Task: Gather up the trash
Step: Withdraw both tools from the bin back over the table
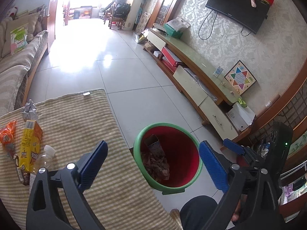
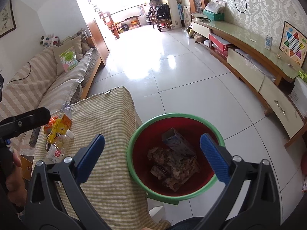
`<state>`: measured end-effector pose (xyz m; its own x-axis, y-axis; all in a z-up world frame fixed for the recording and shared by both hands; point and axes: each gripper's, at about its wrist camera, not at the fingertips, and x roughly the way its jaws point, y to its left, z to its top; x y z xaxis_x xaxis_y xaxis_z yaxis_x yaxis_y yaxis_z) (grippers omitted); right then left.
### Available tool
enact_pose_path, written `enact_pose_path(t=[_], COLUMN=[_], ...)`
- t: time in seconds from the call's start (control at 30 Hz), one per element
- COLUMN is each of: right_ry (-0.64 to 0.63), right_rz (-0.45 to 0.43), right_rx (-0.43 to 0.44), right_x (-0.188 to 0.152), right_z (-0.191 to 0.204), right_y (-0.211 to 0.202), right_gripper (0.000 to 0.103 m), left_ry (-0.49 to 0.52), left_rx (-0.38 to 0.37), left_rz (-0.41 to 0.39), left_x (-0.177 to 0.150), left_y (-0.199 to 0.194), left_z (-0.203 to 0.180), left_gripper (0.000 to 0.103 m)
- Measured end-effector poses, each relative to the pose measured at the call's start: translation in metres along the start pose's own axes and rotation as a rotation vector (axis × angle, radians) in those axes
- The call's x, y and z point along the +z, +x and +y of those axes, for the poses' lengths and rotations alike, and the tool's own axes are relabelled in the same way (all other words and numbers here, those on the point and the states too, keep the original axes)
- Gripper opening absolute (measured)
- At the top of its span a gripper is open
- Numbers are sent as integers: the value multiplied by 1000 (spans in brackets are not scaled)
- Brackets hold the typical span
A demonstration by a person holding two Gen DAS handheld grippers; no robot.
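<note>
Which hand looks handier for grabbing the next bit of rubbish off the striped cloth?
Probably the left gripper: open and empty, on the side of the yellow carton and clear bottle. The right gripper, also open, hangs over the bin.

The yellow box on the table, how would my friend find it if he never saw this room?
Start at the low table under the striped beige cloth, next to the red bin with the green rim. On its far-left side lies a little heap of trash. The yellow box is the long carton there, orange on one side, between an orange wrapper and a clear plastic bottle.
</note>
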<state>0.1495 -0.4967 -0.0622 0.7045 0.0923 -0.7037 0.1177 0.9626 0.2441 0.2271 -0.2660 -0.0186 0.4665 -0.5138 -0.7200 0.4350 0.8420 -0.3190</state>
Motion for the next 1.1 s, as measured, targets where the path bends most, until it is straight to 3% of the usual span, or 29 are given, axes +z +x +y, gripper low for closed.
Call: enact_pose_path(t=[0.3,0.7,0.9,1.1], right_ry=[-62,-189,-212,-241], right_rz=[-5,65,87,121], right_rx=[36,128,132,130], right_x=[2,-20,-32,-49], right_z=[51,151,181,203], right_y=[-8,10,18,27], right_gripper=[98,98,98,98], left_ry=[-33,-212,-270,-250], left_rx=[92,241,251,220], left_rz=[-45,-27,52,110], left_x=[-22,-98,-132,-138], left_y=[-52,-108,-104,-80], left_z=[49,165,201,211], left_gripper=[95,95,95,95])
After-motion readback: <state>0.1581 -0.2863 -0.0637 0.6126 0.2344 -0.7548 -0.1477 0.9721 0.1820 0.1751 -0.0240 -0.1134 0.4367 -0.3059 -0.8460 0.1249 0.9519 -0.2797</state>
